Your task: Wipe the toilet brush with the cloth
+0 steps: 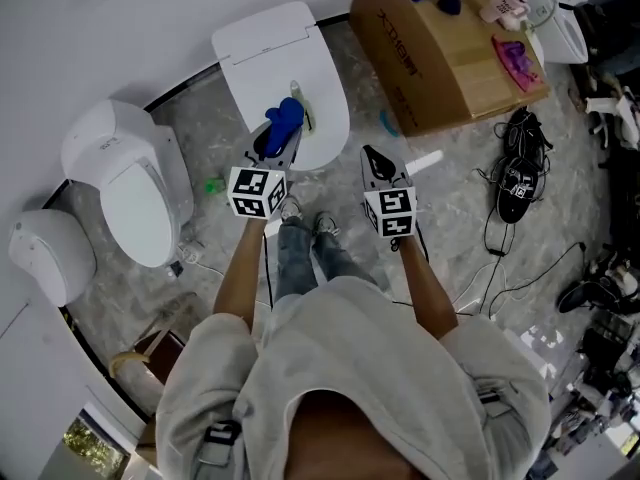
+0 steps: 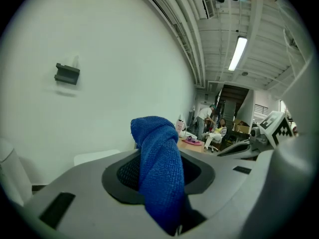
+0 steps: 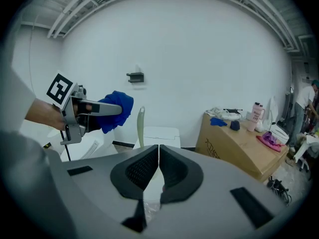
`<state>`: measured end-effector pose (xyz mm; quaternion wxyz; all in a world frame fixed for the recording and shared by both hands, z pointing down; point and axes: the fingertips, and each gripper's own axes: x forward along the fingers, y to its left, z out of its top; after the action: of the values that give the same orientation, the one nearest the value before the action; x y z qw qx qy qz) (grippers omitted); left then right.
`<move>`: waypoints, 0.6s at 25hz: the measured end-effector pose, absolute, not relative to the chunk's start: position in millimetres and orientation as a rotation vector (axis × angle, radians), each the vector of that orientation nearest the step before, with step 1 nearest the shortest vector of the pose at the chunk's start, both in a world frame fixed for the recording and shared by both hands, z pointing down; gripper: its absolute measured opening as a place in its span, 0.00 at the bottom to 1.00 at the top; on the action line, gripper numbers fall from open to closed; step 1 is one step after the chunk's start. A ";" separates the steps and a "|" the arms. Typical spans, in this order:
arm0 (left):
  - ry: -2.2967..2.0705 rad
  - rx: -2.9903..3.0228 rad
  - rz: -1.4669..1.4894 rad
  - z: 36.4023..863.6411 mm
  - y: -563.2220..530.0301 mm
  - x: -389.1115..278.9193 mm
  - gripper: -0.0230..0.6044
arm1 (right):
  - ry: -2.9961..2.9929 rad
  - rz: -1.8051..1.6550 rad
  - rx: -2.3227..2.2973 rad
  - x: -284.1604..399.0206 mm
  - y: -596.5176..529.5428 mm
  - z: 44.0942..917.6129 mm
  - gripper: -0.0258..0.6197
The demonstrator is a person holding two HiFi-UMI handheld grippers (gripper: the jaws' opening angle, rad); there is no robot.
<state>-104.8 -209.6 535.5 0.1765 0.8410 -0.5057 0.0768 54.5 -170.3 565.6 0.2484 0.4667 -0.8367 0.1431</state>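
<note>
A blue cloth (image 1: 284,120) is pinched in my left gripper (image 1: 277,140), which is shut on it; the cloth (image 2: 158,167) fills the gap between the jaws in the left gripper view. The toilet brush shows as a pale green upright handle (image 1: 298,106) just right of the cloth, over a white toilet lid (image 1: 258,56). Its head is hidden. In the right gripper view the handle (image 3: 141,127) stands beyond the shut jaws, with the cloth (image 3: 115,111) to its left, apart from it. My right gripper (image 1: 373,158) hovers right of the toilet, shut on nothing.
Two more white toilets (image 1: 128,176) stand at the left by the wall. A cardboard box (image 1: 440,56) with small items on top sits at the back right. Black shoes (image 1: 518,183) and cables lie on the floor at the right. The person's feet (image 1: 305,223) are below the grippers.
</note>
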 end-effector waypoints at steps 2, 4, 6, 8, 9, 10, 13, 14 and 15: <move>-1.406 2.389 0.228 543.0 -216.5 -103.4 0.30 | -2.259 0.405 1.286 56.2 -168.7 570.3 0.09; -1.385 2.394 0.242 550.7 -221.5 -102.1 0.30 | -2.240 0.425 1.302 58.9 -166.4 575.8 0.09; -1.363 2.395 0.256 558.5 -224.0 -100.6 0.30 | -2.220 0.445 1.316 62.3 -163.1 581.5 0.09; -1.341 2.390 0.268 566.7 -224.2 -99.2 0.30 | -2.200 0.461 1.328 65.4 -158.9 586.5 0.09; -1.331 2.386 0.275 571.1 -224.1 -98.7 0.30 | -2.192 0.467 1.331 66.3 -157.1 588.7 0.09; -1.322 2.382 0.283 575.4 -224.1 -98.6 0.30 | -2.186 0.473 1.334 66.6 -155.4 590.8 0.09; -1.301 2.366 0.304 588.2 -223.6 -99.1 0.30 | -2.170 0.489 1.333 66.3 -150.0 596.4 0.09; -1.294 2.361 0.311 592.4 -223.5 -98.9 0.30 | -2.167 0.494 1.333 66.3 -148.6 598.0 0.09; -1.288 2.357 0.318 596.5 -223.7 -98.6 0.30 | -2.164 0.498 1.333 66.1 -147.4 599.6 0.09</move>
<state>-98.6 -223.7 596.5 0.2169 0.8507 -0.4649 0.1148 66.1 -147.4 599.6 0.2724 0.4951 -0.8040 0.1852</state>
